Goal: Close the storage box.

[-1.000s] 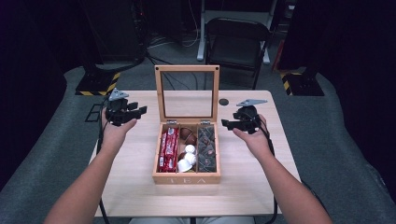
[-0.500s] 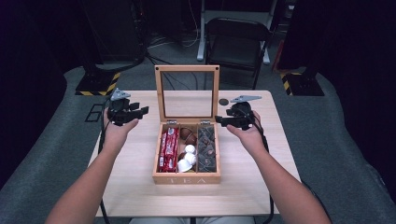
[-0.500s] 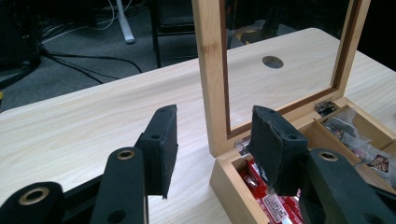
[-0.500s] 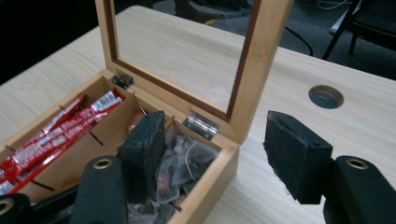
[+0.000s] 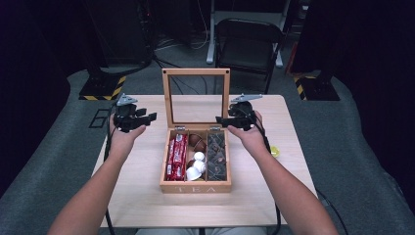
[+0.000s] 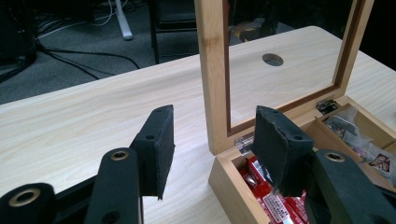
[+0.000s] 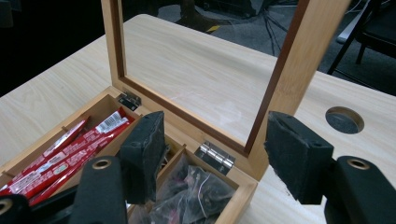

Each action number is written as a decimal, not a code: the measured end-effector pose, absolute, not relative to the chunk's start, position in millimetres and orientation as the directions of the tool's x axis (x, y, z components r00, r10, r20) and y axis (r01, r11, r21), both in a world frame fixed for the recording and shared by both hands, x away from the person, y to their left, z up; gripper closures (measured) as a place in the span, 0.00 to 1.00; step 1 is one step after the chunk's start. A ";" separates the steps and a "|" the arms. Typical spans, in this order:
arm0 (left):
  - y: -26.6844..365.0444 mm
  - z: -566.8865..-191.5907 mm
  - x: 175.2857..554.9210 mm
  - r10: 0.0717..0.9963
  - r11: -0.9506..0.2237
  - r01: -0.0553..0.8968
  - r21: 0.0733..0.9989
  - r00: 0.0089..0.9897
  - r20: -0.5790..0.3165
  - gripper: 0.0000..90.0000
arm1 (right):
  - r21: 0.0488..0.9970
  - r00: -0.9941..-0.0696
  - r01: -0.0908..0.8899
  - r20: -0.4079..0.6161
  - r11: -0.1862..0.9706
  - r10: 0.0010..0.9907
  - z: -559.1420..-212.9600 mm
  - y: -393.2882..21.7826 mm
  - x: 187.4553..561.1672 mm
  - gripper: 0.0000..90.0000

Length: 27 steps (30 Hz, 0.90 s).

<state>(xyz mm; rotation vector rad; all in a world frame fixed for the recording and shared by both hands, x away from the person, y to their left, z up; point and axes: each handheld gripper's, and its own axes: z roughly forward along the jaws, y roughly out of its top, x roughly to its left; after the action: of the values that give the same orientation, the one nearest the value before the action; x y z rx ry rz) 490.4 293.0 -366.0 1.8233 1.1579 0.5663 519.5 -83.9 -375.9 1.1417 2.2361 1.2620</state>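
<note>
Light wood table (image 5: 147, 196), wooden tea box (image 5: 195, 186) at centre, glass-pane lid (image 5: 196, 98) standing upright and open. Box has three compartments: red packets (image 5: 176, 156) on the left, brown and white capsules (image 5: 196, 159) in the middle, dark sachets (image 5: 216, 155) on the right. Folding chair (image 5: 247, 46) beyond the table's far edge. Left gripper (image 5: 147, 117) held above the table well left of the lid, jaws released and empty; in its own view they bracket the lid's left post, not touching. Right gripper (image 5: 221, 120) sits right at the lid's right post, jaws spread either side of it, no contact visible. Small yellow item (image 5: 274, 152) near the table's right edge, too small to identify.
</note>
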 end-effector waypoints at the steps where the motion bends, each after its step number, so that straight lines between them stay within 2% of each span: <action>1: 292.9 -366.1 490.5 0.883 -0.179 0.484 0.857 0.463 -0.077 0.54 | 0.828 -0.623 0.480 0.089 0.290 0.777 -376.7 -83.0 521.3 0.42; 16: 287.5 -370.6 492.2 0.877 -0.186 0.487 0.853 0.474 -0.079 0.54 | 0.809 -0.556 0.534 0.118 0.245 0.823 -386.5 -90.1 551.2 0.41; 27: 281.6 -370.6 490.4 0.868 -0.194 0.480 0.856 0.490 -0.077 0.54 | 0.801 -0.551 0.539 0.102 0.260 0.828 -393.4 -89.5 559.9 0.41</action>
<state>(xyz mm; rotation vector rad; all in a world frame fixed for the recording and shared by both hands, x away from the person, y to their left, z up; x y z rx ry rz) 490.4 281.6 -370.6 1.8382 1.1279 0.5443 559.9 -89.5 -393.4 1.2517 2.1976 1.1881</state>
